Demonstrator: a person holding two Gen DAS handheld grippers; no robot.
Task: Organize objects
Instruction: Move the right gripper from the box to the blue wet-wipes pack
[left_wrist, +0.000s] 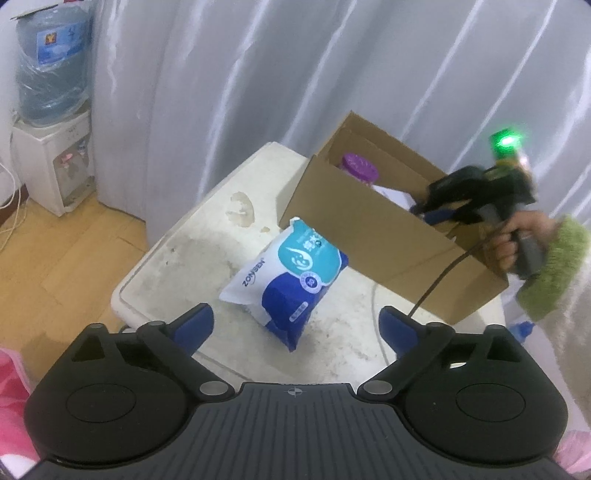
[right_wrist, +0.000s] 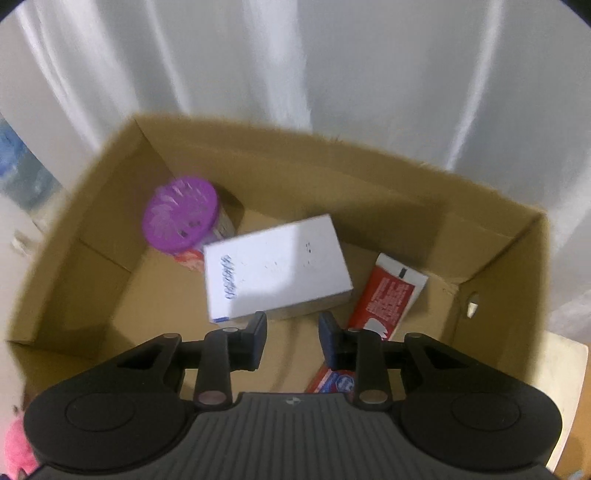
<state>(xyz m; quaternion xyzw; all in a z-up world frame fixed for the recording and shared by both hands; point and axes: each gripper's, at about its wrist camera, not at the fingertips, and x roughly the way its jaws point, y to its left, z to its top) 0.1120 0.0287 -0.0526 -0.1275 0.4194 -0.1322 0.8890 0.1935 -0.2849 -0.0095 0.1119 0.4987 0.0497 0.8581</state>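
A blue and white pack of wet wipes lies on the white table, touching the front wall of an open cardboard box. My left gripper is open and empty, just short of the pack. My right gripper is open and empty, held over the box; it also shows in the left wrist view above the box's right end. Inside the box are a purple-lidded container, a white box and a red toothpaste carton.
White curtains hang behind the table. A water dispenser stands at the far left on the wooden floor. A cable runs down from the right gripper across the box's front. Pink cloth is at the lower left.
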